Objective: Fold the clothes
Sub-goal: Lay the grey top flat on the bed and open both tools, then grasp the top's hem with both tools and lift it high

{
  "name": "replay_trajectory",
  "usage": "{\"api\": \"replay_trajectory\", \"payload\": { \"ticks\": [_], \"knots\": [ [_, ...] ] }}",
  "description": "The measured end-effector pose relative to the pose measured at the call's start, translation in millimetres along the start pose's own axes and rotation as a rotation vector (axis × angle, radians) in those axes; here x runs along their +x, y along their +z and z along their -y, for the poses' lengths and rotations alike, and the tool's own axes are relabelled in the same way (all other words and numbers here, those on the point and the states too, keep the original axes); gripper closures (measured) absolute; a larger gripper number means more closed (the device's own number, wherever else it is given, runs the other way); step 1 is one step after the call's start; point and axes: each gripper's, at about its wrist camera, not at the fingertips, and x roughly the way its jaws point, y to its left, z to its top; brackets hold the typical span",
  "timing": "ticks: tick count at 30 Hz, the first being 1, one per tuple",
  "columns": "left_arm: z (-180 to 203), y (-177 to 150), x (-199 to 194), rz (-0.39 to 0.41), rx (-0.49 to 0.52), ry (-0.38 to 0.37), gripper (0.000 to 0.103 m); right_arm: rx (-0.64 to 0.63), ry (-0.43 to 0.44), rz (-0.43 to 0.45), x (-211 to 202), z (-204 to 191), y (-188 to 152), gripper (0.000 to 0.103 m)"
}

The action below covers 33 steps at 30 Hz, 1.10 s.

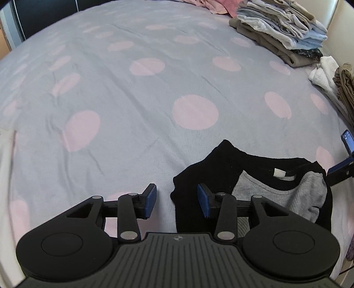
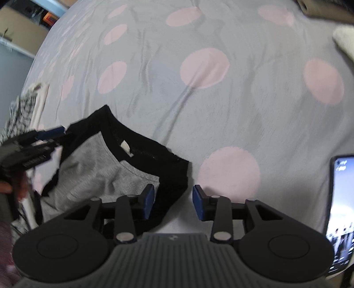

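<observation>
A grey shirt with black sleeves and a black collar [image 1: 276, 195] lies rumpled on the bed, neck opening up and a white label showing. My left gripper [image 1: 177, 200] stands open over its left shoulder, with the black sleeve edge between the pads. In the right wrist view the same shirt [image 2: 99, 175] spreads to the lower left. My right gripper [image 2: 172, 200] is open over the other black sleeve, and nothing is pinched. The left gripper [image 2: 53, 131] shows blurred at the shirt's far shoulder. A blue finger of the right gripper [image 1: 338, 169] peeks in at the right edge.
The bedspread [image 1: 132, 99] is grey-blue with pink dots, wide and flat ahead. A stack of folded clothes [image 1: 281, 28] sits at the far right, pink garments [image 1: 212, 5] behind it, and white and tan clothes [image 1: 327, 75] at the right edge. A lit phone [image 2: 340, 210] stands on the right.
</observation>
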Motion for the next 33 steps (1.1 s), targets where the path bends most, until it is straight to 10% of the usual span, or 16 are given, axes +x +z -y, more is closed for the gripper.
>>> {"api": "replay_trajectory", "payload": {
  "ticks": [5, 10, 14, 33],
  "knots": [
    [0.4, 2.7, 11.1, 0.008, -0.014, -0.005, 0.066, 0.011, 0.009, -0.042, 12.5, -4.1, -0.1, 0.068],
    [13.3, 1.3, 10.6, 0.019, 0.037, -0.003, 0.099, -0.042, -0.038, 0.011, 5.2, -15.1, -1.9, 0.092],
    [23.2, 0.7, -9.0, 0.070, 0.071, 0.071, 0.101, -0.084, -0.075, 0.053, -0.7, -23.8, -3.2, 0.094],
    [52.5, -4.5, -307.1, 0.610, -0.026, 0.390, 0.101, -0.379, -0.062, 0.604, -179.9, -117.7, -37.9, 0.096]
  ]
}}
